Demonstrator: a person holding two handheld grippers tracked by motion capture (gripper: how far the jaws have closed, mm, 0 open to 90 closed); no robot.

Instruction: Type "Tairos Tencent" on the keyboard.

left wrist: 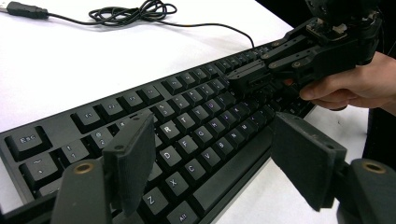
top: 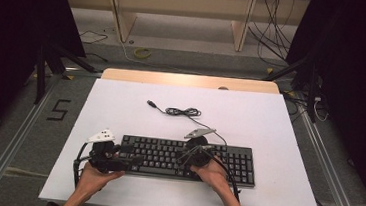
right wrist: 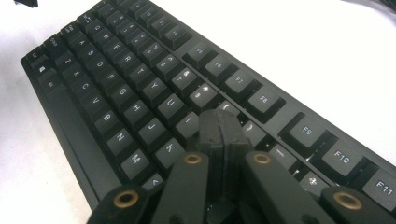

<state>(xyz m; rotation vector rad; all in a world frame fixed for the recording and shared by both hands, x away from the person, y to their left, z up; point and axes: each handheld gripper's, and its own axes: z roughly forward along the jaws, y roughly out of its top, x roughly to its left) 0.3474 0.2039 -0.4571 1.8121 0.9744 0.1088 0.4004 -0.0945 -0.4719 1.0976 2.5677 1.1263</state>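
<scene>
One keyboard [top: 186, 158] near bench [top: 270, 120] front edge. Left tongs [left wrist: 219, 158] apart, straddling its left front edge; right tongs [right wrist: 222, 133] pressed together, empty, tip at the O/P keys. Likely key-pressing: lower straight, hit one key only. One coiled USB cable [top: 182, 111] toward far edge.

One black keyboard [top: 188, 158] under both grippers, with one thin black cable [top: 185, 112] coiled just beyond them and ending in one USB plug [top: 151, 103]. Two grippers: left gripper [top: 133, 160] with jaws spread over the keyboard's left end, right gripper [right wrist: 223, 135] with jaws pressed together above the keys. Two hands [top: 95, 178], one white table [top: 121, 102].
</scene>
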